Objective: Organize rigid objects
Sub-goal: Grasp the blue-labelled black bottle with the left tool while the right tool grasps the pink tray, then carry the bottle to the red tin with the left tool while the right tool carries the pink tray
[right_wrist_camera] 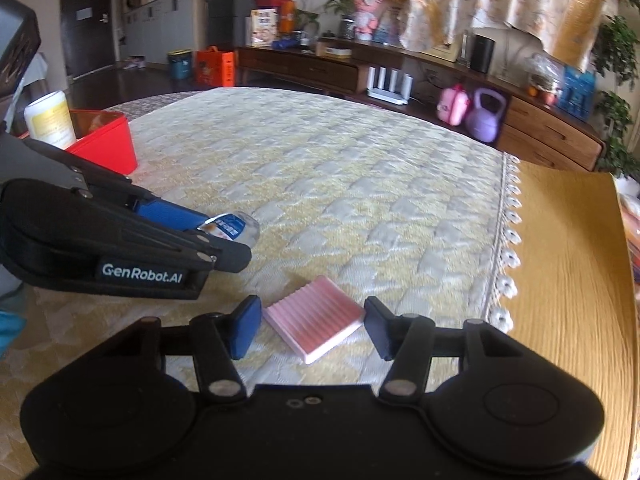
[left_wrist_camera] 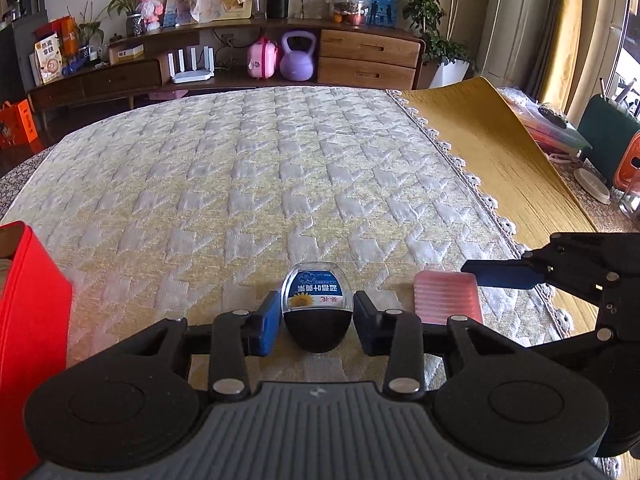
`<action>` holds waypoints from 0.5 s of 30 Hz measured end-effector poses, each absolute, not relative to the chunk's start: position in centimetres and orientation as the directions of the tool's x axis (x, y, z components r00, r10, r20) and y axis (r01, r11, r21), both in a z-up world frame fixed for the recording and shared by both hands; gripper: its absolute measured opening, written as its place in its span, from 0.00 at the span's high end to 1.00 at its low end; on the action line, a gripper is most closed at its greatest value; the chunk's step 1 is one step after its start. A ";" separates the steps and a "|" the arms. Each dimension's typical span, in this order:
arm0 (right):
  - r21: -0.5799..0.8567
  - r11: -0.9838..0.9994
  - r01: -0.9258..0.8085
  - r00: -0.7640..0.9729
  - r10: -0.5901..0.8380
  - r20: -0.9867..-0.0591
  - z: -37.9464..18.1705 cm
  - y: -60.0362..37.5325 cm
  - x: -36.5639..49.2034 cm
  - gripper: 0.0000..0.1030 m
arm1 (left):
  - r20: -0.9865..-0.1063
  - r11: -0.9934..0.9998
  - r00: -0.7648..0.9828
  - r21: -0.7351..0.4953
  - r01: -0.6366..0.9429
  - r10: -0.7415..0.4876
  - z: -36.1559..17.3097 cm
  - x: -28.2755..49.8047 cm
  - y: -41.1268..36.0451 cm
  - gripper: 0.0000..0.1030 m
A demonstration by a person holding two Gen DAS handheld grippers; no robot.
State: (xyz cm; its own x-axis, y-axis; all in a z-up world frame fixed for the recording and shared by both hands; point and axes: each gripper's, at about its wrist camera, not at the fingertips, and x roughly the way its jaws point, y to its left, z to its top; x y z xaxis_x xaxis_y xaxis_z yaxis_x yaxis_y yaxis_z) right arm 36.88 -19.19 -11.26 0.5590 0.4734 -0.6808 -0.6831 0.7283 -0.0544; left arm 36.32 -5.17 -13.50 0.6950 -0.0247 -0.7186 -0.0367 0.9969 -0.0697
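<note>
- The left claw (left_wrist_camera: 317, 322) is spread, its blue pads (left_wrist_camera: 267, 323) on either side of a small bottle (left_wrist_camera: 317, 308) lying on the quilted cloth (left_wrist_camera: 240, 184). A narrow gap shows at each pad, so the bottle is flanked, not pinched.
- The bottle has a dark cap end toward the claw's base and a clear end pointing away; its blue label with a sunflower reads upside down from the left wrist view.
- In the right wrist view the same bottle (right_wrist_camera: 234, 226) peeks out past the left claw's tips, ahead and to the left of the right claw (right_wrist_camera: 314, 328).
- The right claw is also released, jaws wide apart around a pink ribbed block (right_wrist_camera: 316, 322) that lies flat on the cloth, turned at an angle. Its left corner sits just beside the left pad (right_wrist_camera: 246, 326); whether either pad touches it I cannot tell.
- From the left claw the block (left_wrist_camera: 446, 296) lies just to the right of the bottle, with one blue finger of the right claw above its far edge.
- A red bin (right_wrist_camera: 106, 144) stands on the cloth well ahead and left of the right claw; a white tub (right_wrist_camera: 50, 120) rises behind it. From the left claw the bin (left_wrist_camera: 28, 320) is close at the left.
- A yellow mat (right_wrist_camera: 568, 280) lies to the right of the cloth's lace edge.
</note>
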 end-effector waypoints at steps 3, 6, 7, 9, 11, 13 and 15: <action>-0.048 0.756 -0.653 0.569 0.449 -0.689 -11.0 -19.0 36.1 0.46 | -0.723 0.996 0.691 -0.079 -0.044 -0.027 -13.3 35.4 -4.8 0.63; -0.042 0.773 -0.634 0.578 0.436 -0.690 -10.3 -18.7 35.2 0.46 | -0.727 0.994 0.686 -0.091 -0.052 -0.031 -13.1 34.4 -4.2 0.63; -0.038 0.774 -0.632 0.577 0.437 -0.690 -10.1 -18.6 34.7 0.46 | -0.726 0.994 0.687 -0.093 -0.055 -0.030 -12.9 34.1 -4.1 0.63; -0.038 0.776 -0.629 0.579 0.436 -0.688 -9.6 -18.3 33.7 0.46 | -0.726 0.994 0.687 -0.092 -0.057 -0.028 -12.6 33.4 -3.8 0.63; -0.035 0.777 -0.629 0.580 0.439 -0.686 -9.0 -18.1 32.8 0.46 | -0.725 0.993 0.688 -0.101 -0.059 -0.033 -12.2 32.8 -3.6 0.63; -0.035 0.778 -0.627 0.583 0.439 -0.683 -8.4 -17.9 31.9 0.46 | -0.721 0.993 0.692 -0.106 -0.058 -0.036 -11.7 32.0 -3.3 0.63; -0.035 0.782 -0.623 0.589 0.438 -0.679 -7.7 -17.8 31.0 0.46 | -0.717 0.992 0.697 -0.108 -0.057 -0.038 -11.1 31.2 -3.1 0.63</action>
State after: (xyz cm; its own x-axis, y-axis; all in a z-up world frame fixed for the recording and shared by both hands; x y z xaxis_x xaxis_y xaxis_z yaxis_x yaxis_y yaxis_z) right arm 31.02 -17.75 -7.74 0.5886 0.4383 -0.6793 -0.6225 0.7818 -0.0350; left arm 31.17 -3.14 -11.14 0.6965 -0.0380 -0.7165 -0.0571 0.9925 -0.1082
